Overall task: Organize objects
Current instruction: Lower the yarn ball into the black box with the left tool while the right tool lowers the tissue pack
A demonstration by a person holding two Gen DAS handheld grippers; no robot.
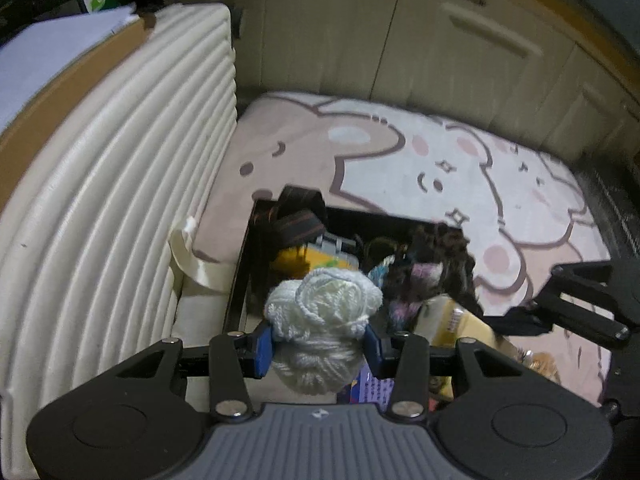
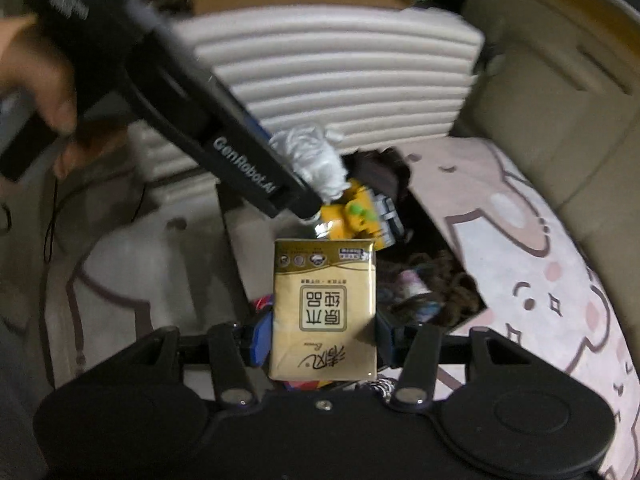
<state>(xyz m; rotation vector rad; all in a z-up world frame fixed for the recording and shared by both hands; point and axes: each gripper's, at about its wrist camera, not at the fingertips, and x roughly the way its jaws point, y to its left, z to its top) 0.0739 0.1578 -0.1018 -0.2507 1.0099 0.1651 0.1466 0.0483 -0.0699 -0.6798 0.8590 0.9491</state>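
My left gripper (image 1: 318, 346) is shut on a white yarn ball (image 1: 322, 312) and holds it above a black box (image 1: 240, 280) full of items. The yarn ball also shows in the right wrist view (image 2: 316, 160), held by the left gripper (image 2: 320, 196) over the box. My right gripper (image 2: 324, 338) is shut on a gold tissue pack (image 2: 324, 312) above the box's near side. In the left wrist view the right gripper (image 1: 520, 316) enters from the right, with the tissue pack (image 1: 452, 320) partly visible. A yellow toy (image 2: 352, 216) and dark yarn (image 1: 436, 276) lie in the box.
The box sits on a pink rug with cartoon bears (image 1: 400, 152). A ribbed cream mattress edge (image 1: 120, 184) rises on the left. Beige cabinet doors (image 1: 400, 40) stand behind the rug. A person's hand (image 2: 36, 76) holds the left gripper.
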